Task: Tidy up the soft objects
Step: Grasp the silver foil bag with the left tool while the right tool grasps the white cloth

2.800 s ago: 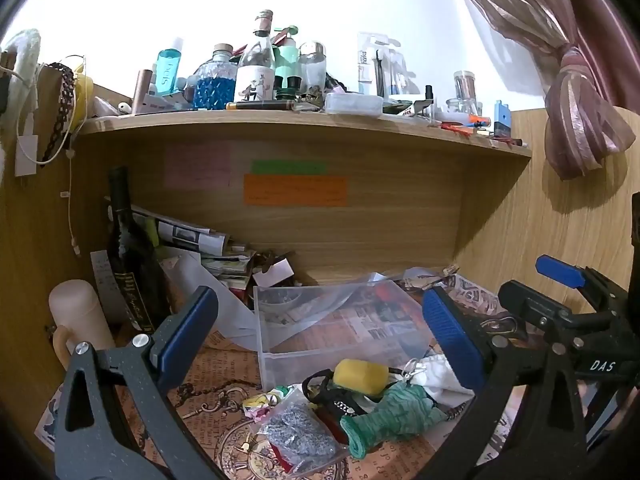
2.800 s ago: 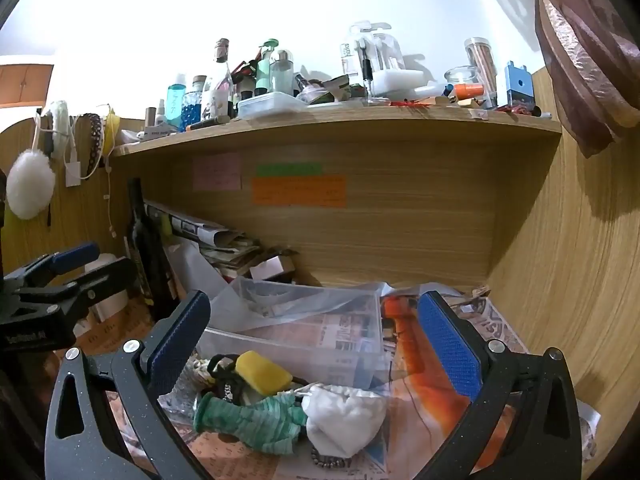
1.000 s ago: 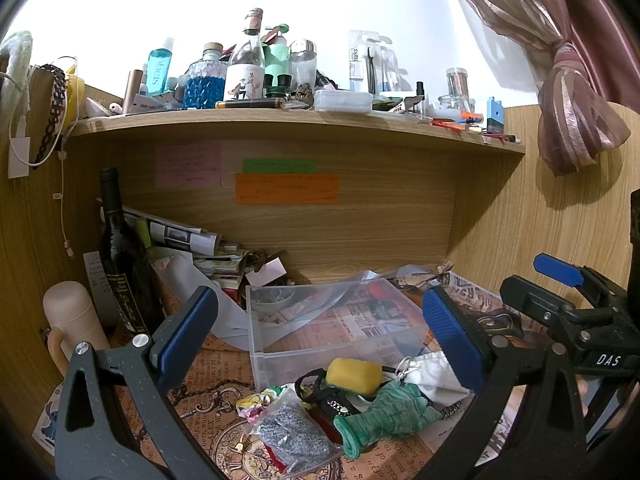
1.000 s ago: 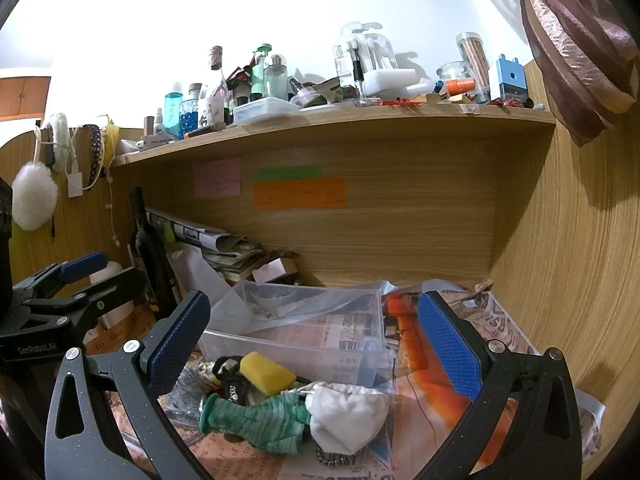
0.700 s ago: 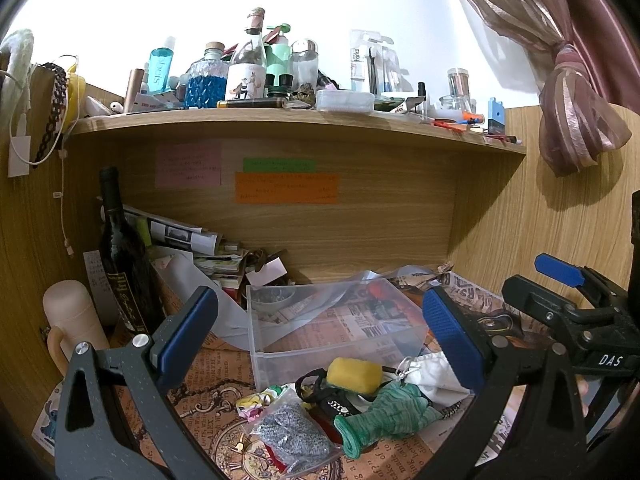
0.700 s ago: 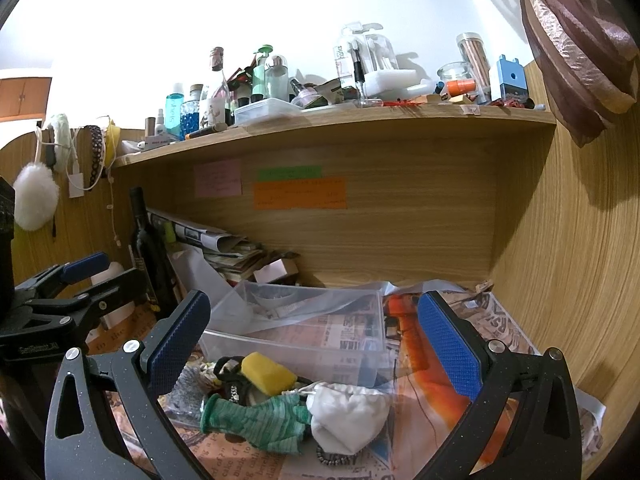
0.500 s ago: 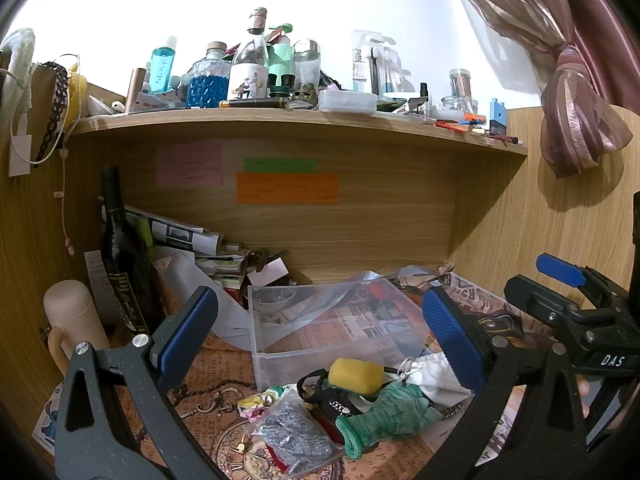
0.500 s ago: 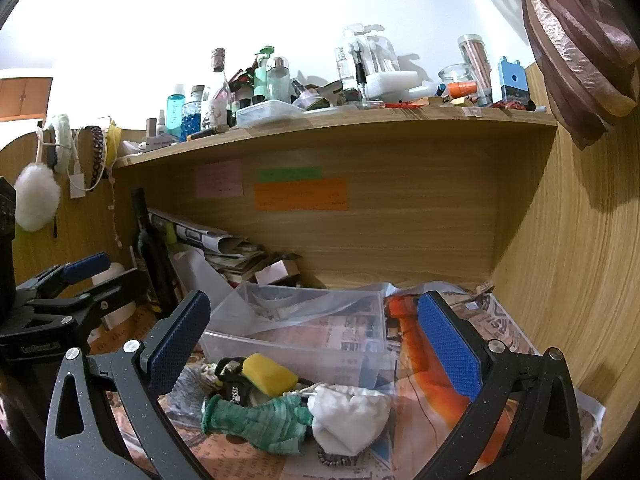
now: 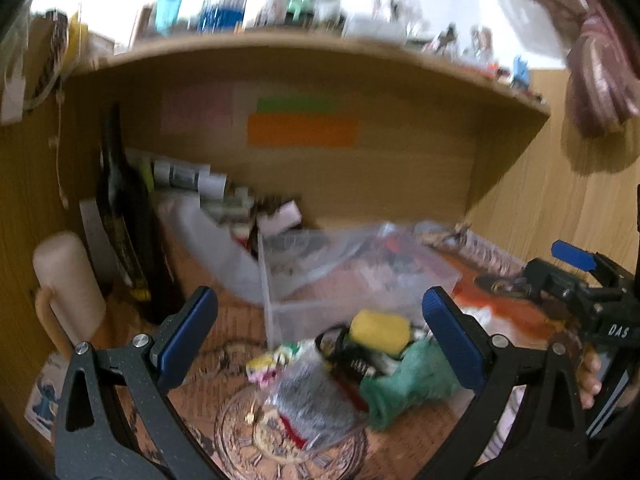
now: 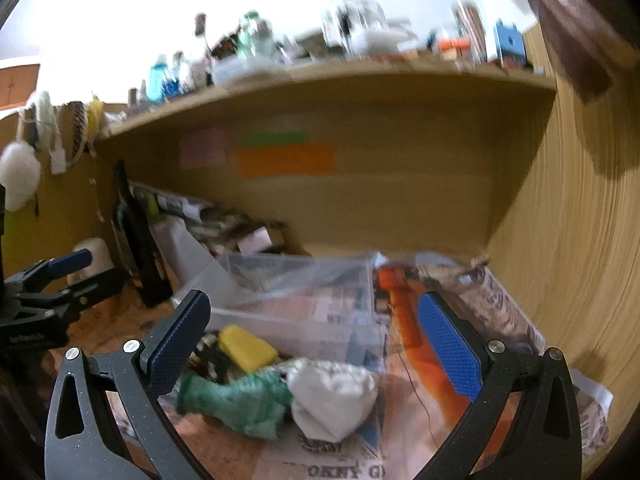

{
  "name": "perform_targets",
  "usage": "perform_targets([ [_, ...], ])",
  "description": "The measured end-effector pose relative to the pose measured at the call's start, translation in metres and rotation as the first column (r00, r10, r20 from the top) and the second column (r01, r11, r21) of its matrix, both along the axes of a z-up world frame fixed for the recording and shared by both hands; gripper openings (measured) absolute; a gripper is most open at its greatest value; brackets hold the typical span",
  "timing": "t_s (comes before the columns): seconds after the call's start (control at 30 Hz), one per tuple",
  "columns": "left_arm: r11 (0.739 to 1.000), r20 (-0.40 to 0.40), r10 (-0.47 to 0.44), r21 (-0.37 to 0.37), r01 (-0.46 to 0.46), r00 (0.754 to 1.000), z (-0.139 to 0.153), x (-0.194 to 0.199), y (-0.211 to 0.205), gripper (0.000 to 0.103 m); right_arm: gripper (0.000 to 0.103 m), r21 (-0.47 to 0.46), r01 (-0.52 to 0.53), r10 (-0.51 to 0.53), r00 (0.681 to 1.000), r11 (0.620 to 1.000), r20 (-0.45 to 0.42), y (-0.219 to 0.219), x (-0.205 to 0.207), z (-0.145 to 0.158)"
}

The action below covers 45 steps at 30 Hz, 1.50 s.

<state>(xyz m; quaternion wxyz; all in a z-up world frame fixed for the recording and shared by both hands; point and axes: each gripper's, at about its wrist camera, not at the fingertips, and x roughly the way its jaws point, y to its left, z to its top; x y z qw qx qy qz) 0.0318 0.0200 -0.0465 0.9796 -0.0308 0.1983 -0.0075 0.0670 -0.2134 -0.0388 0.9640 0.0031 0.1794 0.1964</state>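
Observation:
A pile of soft things lies on the desk in front of a clear plastic bin [image 9: 360, 280] [image 10: 304, 292]: a yellow sponge [image 9: 378, 326] [image 10: 246, 348], a green cloth [image 9: 408, 380] [image 10: 236, 400], a white cloth bundle [image 10: 332, 392] and a grey scrubber in a clear bag [image 9: 312, 404]. My left gripper [image 9: 320, 340] is open and empty, hovering just before the pile. My right gripper [image 10: 314, 344] is open and empty above the cloths. Each gripper shows in the other's view, the right one [image 9: 576, 280] and the left one [image 10: 60, 280].
A dark wine bottle [image 9: 128, 216] and a beige mug [image 9: 68, 280] stand at the left. Folded papers [image 9: 188, 176] lie behind the bin. A wooden shelf [image 9: 304, 44] crowded with bottles hangs overhead. A wooden side wall [image 10: 580, 240] closes the right.
Both views have tilted down and moved closer to the pile, with motion blur. Both grippers stay open and empty.

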Motion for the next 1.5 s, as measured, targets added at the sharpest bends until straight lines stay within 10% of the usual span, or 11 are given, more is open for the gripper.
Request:
perform_targets([
  [0.3, 0.999, -0.178, 0.008, -0.040, -0.016, 0.984, -0.054, 0.016, 0.016, 0.103, 0.103, -0.050, 0.010, -0.017, 0.987, 0.999, -0.157, -0.011, 0.023, -0.041],
  [0.57, 0.997, -0.259, -0.027, -0.081, 0.007, 0.965, -0.079, 0.025, 0.017, 0.075, 0.102, -0.068, -0.015, -0.002, 0.969, 0.998, -0.247, -0.011, 0.035, -0.068],
  [0.93, 0.996, -0.286, -0.060, -0.078, 0.039, 0.956, -0.092, 0.031, 0.011, 0.037, 0.060, -0.047, -0.104, 0.081, 0.934, 0.994, -0.347, -0.003, 0.053, -0.090],
  [1.2, 0.995, -0.233, -0.059, -0.092, 0.038, 0.971, -0.073, 0.021, 0.017, 0.028, 0.015, -0.043, -0.111, 0.092, 0.946, 0.993, -0.311, -0.004, 0.046, -0.083],
  [1.5, 0.996, -0.124, -0.042, -0.087, 0.031, 0.991, -0.034, 0.021, 0.023, 0.028, 0.012, -0.025, -0.091, 0.085, 0.977, 0.996, -0.197, -0.011, 0.036, -0.049],
])
